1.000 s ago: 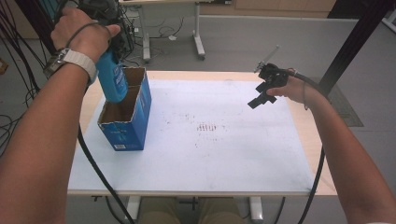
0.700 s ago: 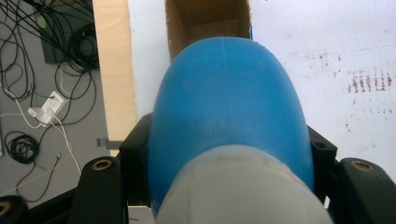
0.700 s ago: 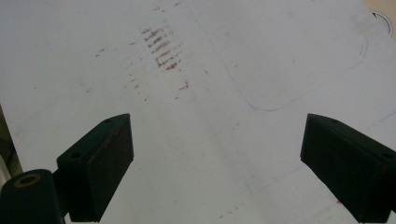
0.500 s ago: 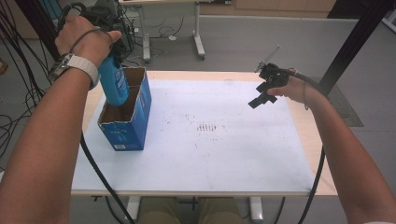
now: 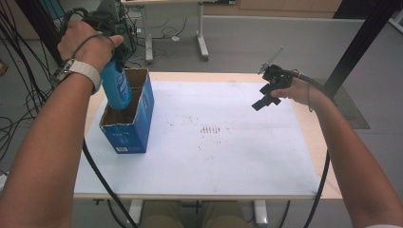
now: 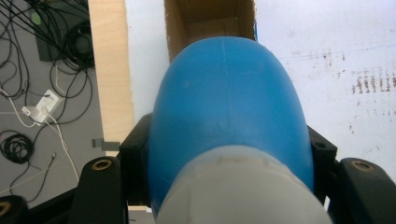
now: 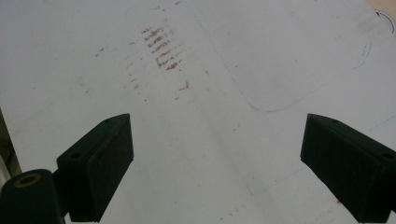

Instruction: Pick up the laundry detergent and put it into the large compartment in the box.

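While the left gripper (image 5: 111,61) stays out of sight under the person's hand in the high view, its own camera settles the grip: both black jaws are clamped on the flanks of the blue bottle (image 6: 229,107), just below its pale cap (image 6: 243,186). Bottle hangs cap-up, base-down, long axis near upright and leaning slightly, at about 10 o'clock on the table (image 5: 209,166).

Key relation: the open-topped blue carton (image 5: 128,118) sits directly beneath. In the high view the bottle's (image 5: 116,88) lower end reaches the carton's far compartment; whether it has passed the rim I cannot tell. From the left gripper view the brown cardboard interior (image 6: 210,18) lies straight ahead, past the rounded base, so the path in looks like a plain descent along the bottle's own axis. Risk, as I judge it: the base catching the divider or the near wall.

Right gripper (image 5: 266,97) hovers at about 2 o'clock, well apart from the carton, jaws wide with nothing between them, over bare white tabletop (image 7: 210,140). Left hand is clearly the nearer one.
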`<state>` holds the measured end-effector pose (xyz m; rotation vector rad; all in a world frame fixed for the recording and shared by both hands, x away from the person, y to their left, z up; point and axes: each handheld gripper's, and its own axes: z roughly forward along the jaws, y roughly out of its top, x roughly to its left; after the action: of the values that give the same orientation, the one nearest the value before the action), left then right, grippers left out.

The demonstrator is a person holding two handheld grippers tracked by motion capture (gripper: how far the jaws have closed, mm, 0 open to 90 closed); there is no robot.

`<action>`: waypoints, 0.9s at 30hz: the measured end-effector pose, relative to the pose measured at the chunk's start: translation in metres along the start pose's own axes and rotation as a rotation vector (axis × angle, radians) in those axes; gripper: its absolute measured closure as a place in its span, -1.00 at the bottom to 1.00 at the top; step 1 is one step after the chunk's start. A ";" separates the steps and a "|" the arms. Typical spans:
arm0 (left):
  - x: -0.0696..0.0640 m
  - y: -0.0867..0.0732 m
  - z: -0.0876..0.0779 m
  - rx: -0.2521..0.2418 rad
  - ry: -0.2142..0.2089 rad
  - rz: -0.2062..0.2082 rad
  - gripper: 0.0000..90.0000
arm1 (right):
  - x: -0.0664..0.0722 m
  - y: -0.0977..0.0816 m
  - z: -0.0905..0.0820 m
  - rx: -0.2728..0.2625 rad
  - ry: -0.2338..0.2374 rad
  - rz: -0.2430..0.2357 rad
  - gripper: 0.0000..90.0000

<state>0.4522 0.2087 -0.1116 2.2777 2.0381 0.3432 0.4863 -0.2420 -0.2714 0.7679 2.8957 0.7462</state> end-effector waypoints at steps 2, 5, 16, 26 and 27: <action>0.000 -0.001 0.002 0.002 -0.004 0.001 -0.16 | 0.000 0.000 0.000 -0.001 -0.001 -0.002 -0.79; 0.000 -0.001 0.003 0.004 -0.003 0.000 -0.16 | 0.000 0.000 0.000 0.000 0.000 -0.001 -0.79; 0.001 -0.002 0.011 0.004 -0.011 -0.001 -0.16 | 0.001 0.001 0.001 0.004 0.001 -0.001 -0.79; 0.001 -0.003 0.017 0.004 -0.019 0.003 -0.16 | 0.002 0.001 0.002 0.004 0.001 -0.004 -0.79; 0.001 -0.003 0.018 0.003 -0.019 0.002 -0.16 | 0.002 0.001 0.002 0.005 0.001 -0.005 -0.79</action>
<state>0.4533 0.2122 -0.1295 2.2764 2.0284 0.3172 0.4858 -0.2394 -0.2724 0.7610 2.9005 0.7389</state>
